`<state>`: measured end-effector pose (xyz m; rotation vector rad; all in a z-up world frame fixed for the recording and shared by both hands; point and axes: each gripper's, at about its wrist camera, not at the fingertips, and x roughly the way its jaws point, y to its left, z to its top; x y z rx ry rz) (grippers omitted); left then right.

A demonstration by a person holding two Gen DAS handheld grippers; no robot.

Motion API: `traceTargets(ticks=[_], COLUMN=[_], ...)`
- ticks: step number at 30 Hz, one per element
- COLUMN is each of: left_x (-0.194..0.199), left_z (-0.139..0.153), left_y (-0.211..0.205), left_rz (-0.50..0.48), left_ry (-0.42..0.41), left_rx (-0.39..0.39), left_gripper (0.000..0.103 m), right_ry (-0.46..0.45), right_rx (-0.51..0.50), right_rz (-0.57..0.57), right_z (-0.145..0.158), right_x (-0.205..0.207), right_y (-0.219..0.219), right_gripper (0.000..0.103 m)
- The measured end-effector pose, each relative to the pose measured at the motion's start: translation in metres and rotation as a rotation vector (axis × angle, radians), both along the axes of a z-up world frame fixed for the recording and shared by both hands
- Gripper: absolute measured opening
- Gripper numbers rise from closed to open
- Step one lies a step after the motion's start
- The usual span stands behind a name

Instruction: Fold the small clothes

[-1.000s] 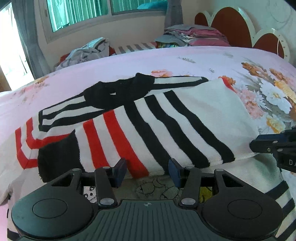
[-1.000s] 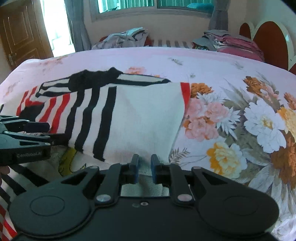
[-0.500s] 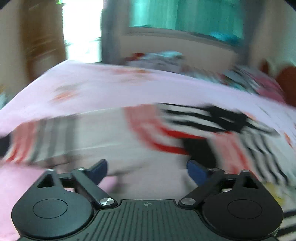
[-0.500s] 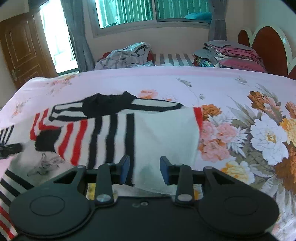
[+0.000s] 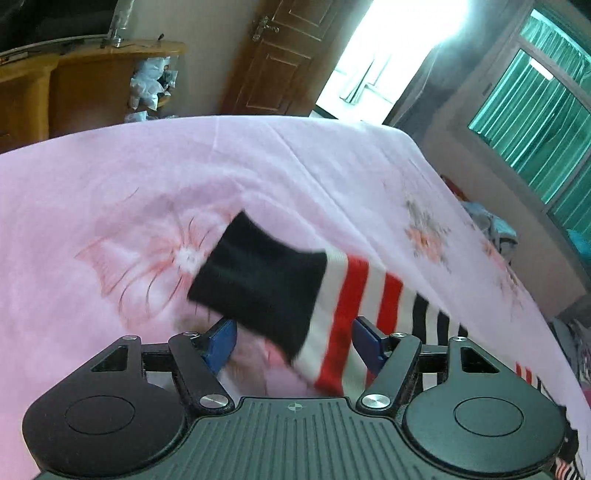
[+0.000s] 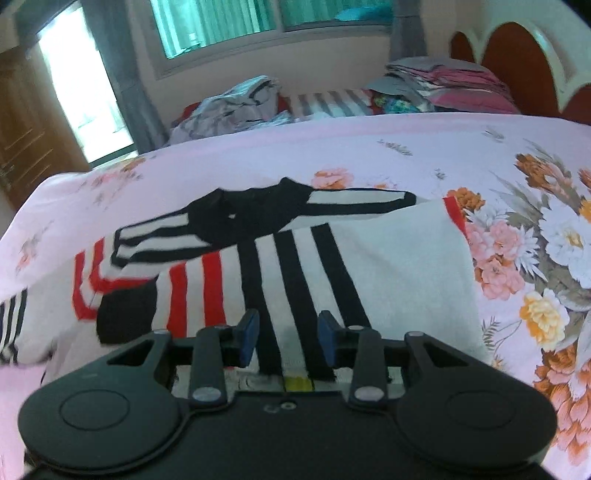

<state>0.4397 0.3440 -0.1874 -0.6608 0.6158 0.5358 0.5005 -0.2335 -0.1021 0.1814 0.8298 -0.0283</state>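
A striped sweater [image 6: 295, 258] lies spread on the bed [image 6: 369, 147], over a pink sheet printed with flowers. In the right wrist view its white body with black stripes is nearest the camera, the black collar [image 6: 251, 210] sits farther back, and one sleeve is folded across the chest, its red stripes ending in a black cuff [image 6: 125, 317] at the left.

The right tool [image 6: 288, 336] hangs just above the near part of the sweater. Its jaws stand partly apart with the striped cloth showing in the gap below them; the blue pads [image 6: 248, 334] press on nothing.

In the left wrist view the other sleeve [image 5: 332, 302] runs out across the sheet, blurred, with a black cuff [image 5: 258, 284] at its end, then white and red bands. The left tool [image 5: 293, 343] is over this sleeve and its jaws are closing, still wide, with the sleeve end between them. The blue pads [image 5: 221, 343] are clear of the cloth on the cuff side; on the other side I cannot tell whether the pad touches it.

Beyond the bed are a wooden door [image 5: 284, 55], a window [image 6: 258, 22], a loose heap of clothes [image 6: 232, 107] and a folded stack [image 6: 450, 88] by the headboard [image 6: 524, 62].
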Motion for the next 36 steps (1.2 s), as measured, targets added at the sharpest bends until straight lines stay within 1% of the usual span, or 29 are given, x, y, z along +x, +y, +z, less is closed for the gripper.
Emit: traceTargets(ticks=[1, 2, 4, 5, 6, 7, 9, 11, 14, 16, 19, 21, 25, 30, 33, 36], left_x=[0.003, 0.007, 0.014, 0.019, 0.02, 0.022, 0.028, 0.04, 0.06, 0.074, 0.095, 0.111, 0.138, 0.144, 0.133, 0.135], left_z=[0.0, 0.0, -0.003, -0.006, -0.008, -0.006, 0.007, 0.021, 0.043, 0.053, 0.062, 0.064, 0.061, 0.055, 0.048, 0.036], left_y=[0.001, -0.001, 0.005, 0.01, 0.013, 0.013, -0.004, -0.027, -0.081, -0.119, -0.181, -0.224, -0.31, -0.395, -0.429, -0.454], left_rz=[0.001, 0.009, 0.038, 0.039, 0.03, 0.029, -0.019, -0.091, -0.238, -0.337, -0.474, -0.556, -0.699, -0.847, -0.913, -0.949], left_ry=[-0.004, -0.005, 0.017, 0.018, 0.009, 0.003, -0.016, -0.042, -0.088, -0.116, -0.129, -0.123, -0.076, -0.012, 0.01, 0.043], left_rx=[0.002, 0.004, 0.02, 0.019, -0.002, -0.007, 0.082, 0.132, 0.196, 0.21, 0.235, 0.256, 0.301, 0.36, 0.357, 0.375], left_gripper=[0.065, 0.059, 0.025, 0.015, 0.005, 0.005, 0.005, 0.005, 0.005, 0.005, 0.005, 0.005, 0.005, 0.005, 0.005, 0.005], right_ry=[0.002, 0.003, 0.009, 0.011, 0.014, 0.017, 0.015, 0.007, -0.006, -0.011, -0.025, -0.032, -0.042, -0.043, -0.038, -0.03], right_rx=[-0.001, -0.002, -0.005, -0.005, -0.007, -0.014, -0.048, -0.091, -0.115, -0.124, -0.111, -0.103, -0.071, -0.018, 0.016, 0.045], right_rz=[-0.011, -0.019, -0.03, -0.032, -0.033, -0.031, -0.018, -0.008, 0.008, 0.016, 0.025, 0.03, 0.034, 0.006, -0.018, -0.034], right_z=[0.0, 0.001, 0.0, -0.001, -0.002, -0.003, -0.004, -0.005, -0.007, -0.007, -0.006, -0.005, -0.005, -0.006, -0.005, -0.004], right_x=[0.002, 0.003, 0.004, 0.003, 0.003, 0.003, 0.003, 0.005, 0.007, 0.008, 0.007, 0.006, 0.003, -0.004, -0.01, -0.015], right_y=[0.001, 0.002, 0.004, 0.004, 0.004, 0.005, 0.007, 0.009, 0.007, 0.003, -0.006, -0.013, -0.033, -0.062, -0.08, -0.094], right_gripper=[0.034, 0.034, 0.034, 0.034, 0.034, 0.034, 0.034, 0.034, 0.033, 0.032, 0.032, 0.032, 0.033, 0.033, 0.033, 0.036])
